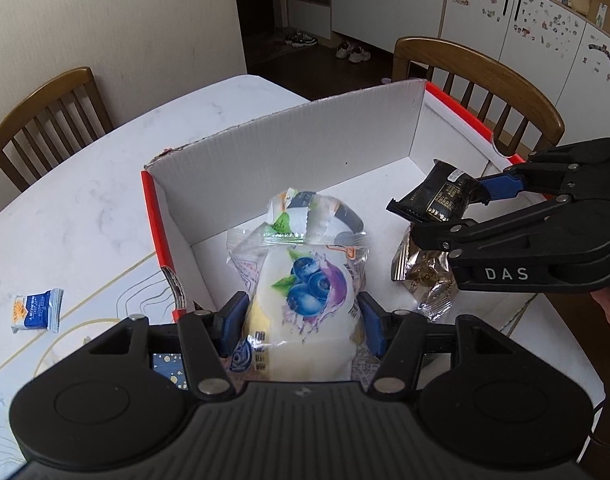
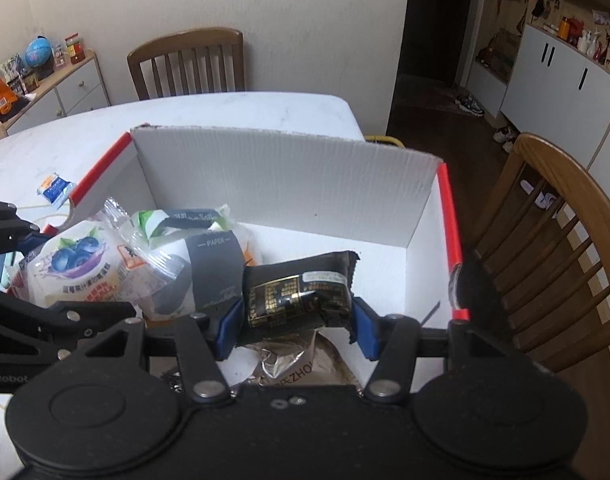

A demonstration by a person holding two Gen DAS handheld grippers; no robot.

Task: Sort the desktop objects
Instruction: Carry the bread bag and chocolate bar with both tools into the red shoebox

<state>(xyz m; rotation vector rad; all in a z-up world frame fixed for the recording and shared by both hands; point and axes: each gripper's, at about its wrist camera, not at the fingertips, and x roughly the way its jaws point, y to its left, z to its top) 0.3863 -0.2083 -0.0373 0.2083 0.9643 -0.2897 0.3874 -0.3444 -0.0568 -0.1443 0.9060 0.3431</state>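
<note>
A white cardboard box [image 1: 289, 152] [image 2: 289, 176] with red edges stands open on the pale table. My left gripper [image 1: 301, 320] is shut on a clear-wrapped blueberry bread packet [image 1: 305, 292] [image 2: 71, 264], held over the box's near left part. My right gripper [image 2: 297, 320] [image 1: 461, 212] is shut on a black snack packet with gold print [image 2: 301, 292] [image 1: 437, 196], held above the box floor on the right. A tissue pack with a grey paper band [image 1: 309, 216] [image 2: 209, 264] lies inside behind the bread. A brown foil packet [image 1: 421, 276] [image 2: 293, 364] lies under the black one.
A small blue and white sachet [image 1: 35, 310] [image 2: 55, 188] lies on the table [image 1: 105, 184] left of the box. Wooden chairs [image 1: 45, 116] [image 1: 485, 80] [image 2: 545, 240] stand around the table. Cabinets [image 1: 505, 8] and shoes [image 1: 353, 52] on the floor are farther off.
</note>
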